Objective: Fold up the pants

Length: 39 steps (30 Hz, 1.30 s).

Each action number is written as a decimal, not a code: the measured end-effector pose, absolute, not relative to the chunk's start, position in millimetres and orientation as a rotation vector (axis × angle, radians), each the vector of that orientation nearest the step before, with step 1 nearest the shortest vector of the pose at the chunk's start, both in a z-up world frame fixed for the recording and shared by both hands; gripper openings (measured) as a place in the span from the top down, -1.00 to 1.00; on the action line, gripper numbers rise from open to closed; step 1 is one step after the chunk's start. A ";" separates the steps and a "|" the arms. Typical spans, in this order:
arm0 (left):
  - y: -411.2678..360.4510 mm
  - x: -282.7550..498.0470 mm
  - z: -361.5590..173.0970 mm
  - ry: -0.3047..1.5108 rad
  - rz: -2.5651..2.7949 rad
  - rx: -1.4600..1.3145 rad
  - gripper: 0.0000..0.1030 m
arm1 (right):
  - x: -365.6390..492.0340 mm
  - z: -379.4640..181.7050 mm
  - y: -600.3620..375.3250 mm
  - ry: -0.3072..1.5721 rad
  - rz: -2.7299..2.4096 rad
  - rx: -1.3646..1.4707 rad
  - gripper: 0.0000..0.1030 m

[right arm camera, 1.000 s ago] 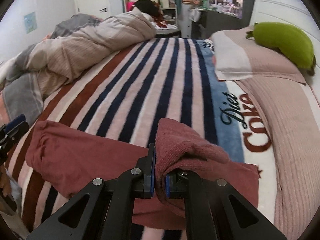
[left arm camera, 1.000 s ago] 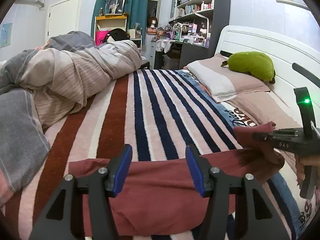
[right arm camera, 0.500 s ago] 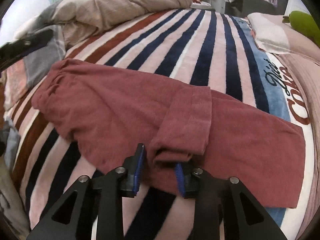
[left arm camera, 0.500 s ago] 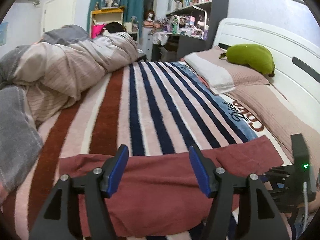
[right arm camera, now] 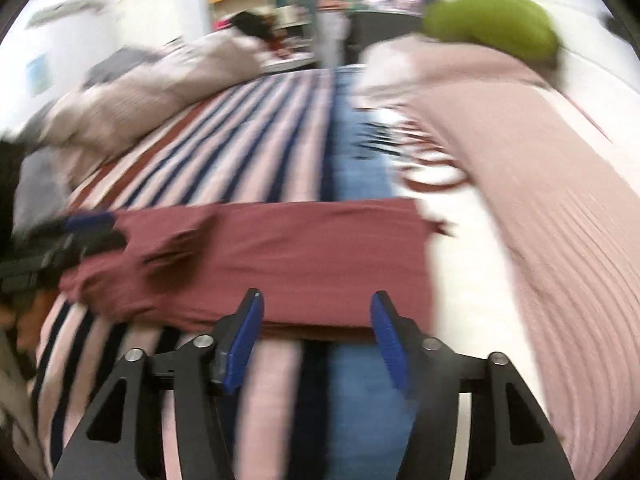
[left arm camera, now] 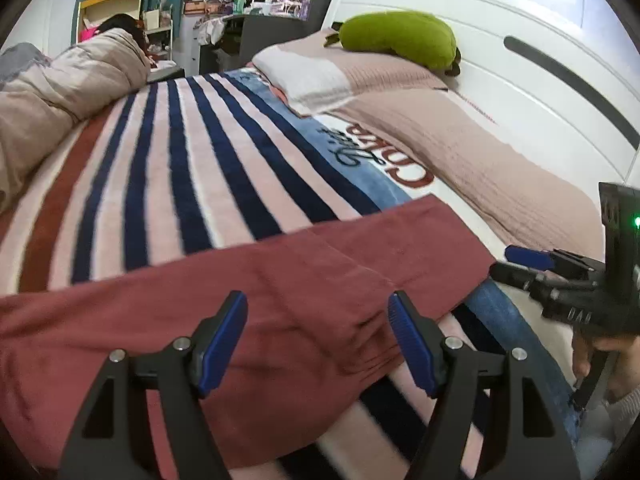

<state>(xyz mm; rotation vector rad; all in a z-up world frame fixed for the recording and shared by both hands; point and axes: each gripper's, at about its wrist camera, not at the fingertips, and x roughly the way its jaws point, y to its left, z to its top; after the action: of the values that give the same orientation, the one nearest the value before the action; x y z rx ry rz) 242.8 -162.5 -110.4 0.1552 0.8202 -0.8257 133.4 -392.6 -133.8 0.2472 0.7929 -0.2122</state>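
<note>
The dark red pants (left arm camera: 248, 300) lie flat across the striped blanket (left arm camera: 192, 168), folded lengthwise, with a wrinkled end near my left side. My left gripper (left arm camera: 318, 340) is open and empty, just above the pants' near edge. In the right wrist view, which is motion-blurred, the pants (right arm camera: 288, 256) stretch across the bed, and my right gripper (right arm camera: 316, 340) is open and empty at their near edge. The right gripper also shows at the right of the left wrist view (left arm camera: 532, 264), off the pants' end.
A bunched beige duvet (left arm camera: 60, 92) lies at the far left of the bed. Pillows (left arm camera: 360, 76) and a green plush (left arm camera: 400, 38) sit against the white headboard (left arm camera: 520, 40). A pink cover (right arm camera: 540, 200) lies to the right.
My right gripper has let go of the pants leg, opened wide and drawn back toward the pants' right end. The pants now lie flat. My left gripper stays open and has shifted right.
</note>
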 end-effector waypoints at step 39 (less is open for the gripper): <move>-16.2 287.0 -42.6 0.666 -0.408 0.052 -0.34 | 130.6 -128.1 -424.7 0.711 -0.358 0.432 0.30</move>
<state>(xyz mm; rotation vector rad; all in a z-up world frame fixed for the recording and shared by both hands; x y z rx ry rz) 287.0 -16.2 -42.6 0.0516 0.6659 -0.4080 130.6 -424.7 -128.1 0.4316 0.7111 -0.3580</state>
